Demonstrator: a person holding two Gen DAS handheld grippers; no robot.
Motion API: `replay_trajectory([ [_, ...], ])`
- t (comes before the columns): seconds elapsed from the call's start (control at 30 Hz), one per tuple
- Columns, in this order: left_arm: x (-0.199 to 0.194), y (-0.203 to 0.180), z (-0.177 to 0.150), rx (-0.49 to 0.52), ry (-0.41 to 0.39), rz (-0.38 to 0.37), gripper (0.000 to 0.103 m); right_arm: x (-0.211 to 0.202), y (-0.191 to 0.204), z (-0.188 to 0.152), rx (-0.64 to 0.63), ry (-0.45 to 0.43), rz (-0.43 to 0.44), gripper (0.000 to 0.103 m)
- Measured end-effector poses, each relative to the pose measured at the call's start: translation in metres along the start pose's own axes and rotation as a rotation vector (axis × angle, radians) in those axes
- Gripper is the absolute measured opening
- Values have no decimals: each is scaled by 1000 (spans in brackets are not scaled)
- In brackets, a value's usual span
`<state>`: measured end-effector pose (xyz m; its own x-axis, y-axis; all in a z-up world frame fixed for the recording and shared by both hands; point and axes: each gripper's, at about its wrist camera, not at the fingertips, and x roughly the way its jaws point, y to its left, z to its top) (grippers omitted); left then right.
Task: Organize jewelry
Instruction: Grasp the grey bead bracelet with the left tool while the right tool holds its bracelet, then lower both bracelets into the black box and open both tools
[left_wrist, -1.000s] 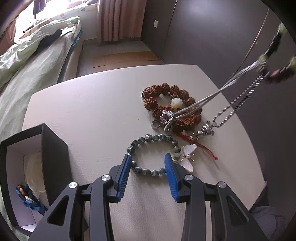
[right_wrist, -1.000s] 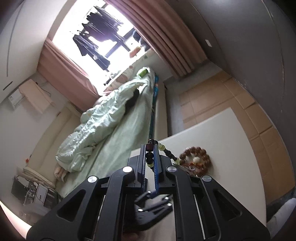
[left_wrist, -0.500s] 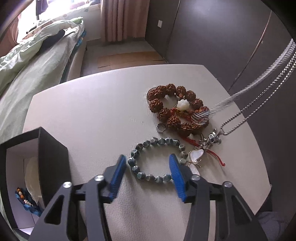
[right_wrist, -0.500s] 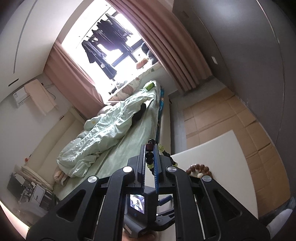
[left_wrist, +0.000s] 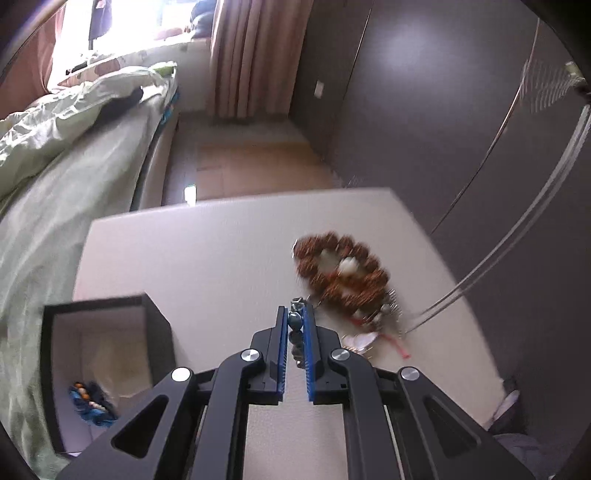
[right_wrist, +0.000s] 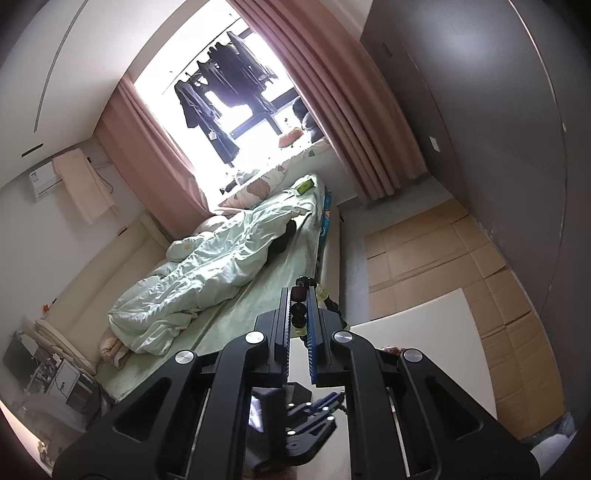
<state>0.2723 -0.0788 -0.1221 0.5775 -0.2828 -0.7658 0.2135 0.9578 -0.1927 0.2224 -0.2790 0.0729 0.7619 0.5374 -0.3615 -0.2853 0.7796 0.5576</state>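
Note:
My left gripper (left_wrist: 296, 314) is shut on a grey-green bead bracelet (left_wrist: 295, 325) and holds it above the white table (left_wrist: 207, 258). A brown seed-bead bracelet (left_wrist: 340, 273) lies on the table to the right. A white butterfly pendant (left_wrist: 360, 339) and a red cord lie beside it. Silver chains (left_wrist: 517, 229) rise from there up to the right. My right gripper (right_wrist: 298, 295) is shut on a dark and pale-green bead strand (right_wrist: 325, 295), high above the table. An open black box (left_wrist: 107, 365) at the left holds a blue beaded piece (left_wrist: 88, 402).
A bed with a pale green duvet (right_wrist: 207, 273) runs along the table's left side. Dark wardrobe doors (left_wrist: 461, 110) stand on the right. The table's far edge (left_wrist: 240, 197) meets a cardboard-covered floor (right_wrist: 461, 258). The left gripper's body (right_wrist: 295, 413) shows below the right one.
My left gripper has shut on the grey-green bead bracelet and lifted it off the table. My right gripper has risen further, drawing the chains up taut.

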Motion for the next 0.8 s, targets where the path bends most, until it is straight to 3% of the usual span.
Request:
replay_trajectory([
  [0.4,-93,8,24,-33,-157,-67,6,7,16,-2,-33,21,24,9],
  [0.57,-128,24,23,-40,-195,-42,6,31,22,-17,-15,66,59,9],
  [0.8,-146,54,14,-56,-195,27,6,68,32,-45,-3,128,108,9],
])
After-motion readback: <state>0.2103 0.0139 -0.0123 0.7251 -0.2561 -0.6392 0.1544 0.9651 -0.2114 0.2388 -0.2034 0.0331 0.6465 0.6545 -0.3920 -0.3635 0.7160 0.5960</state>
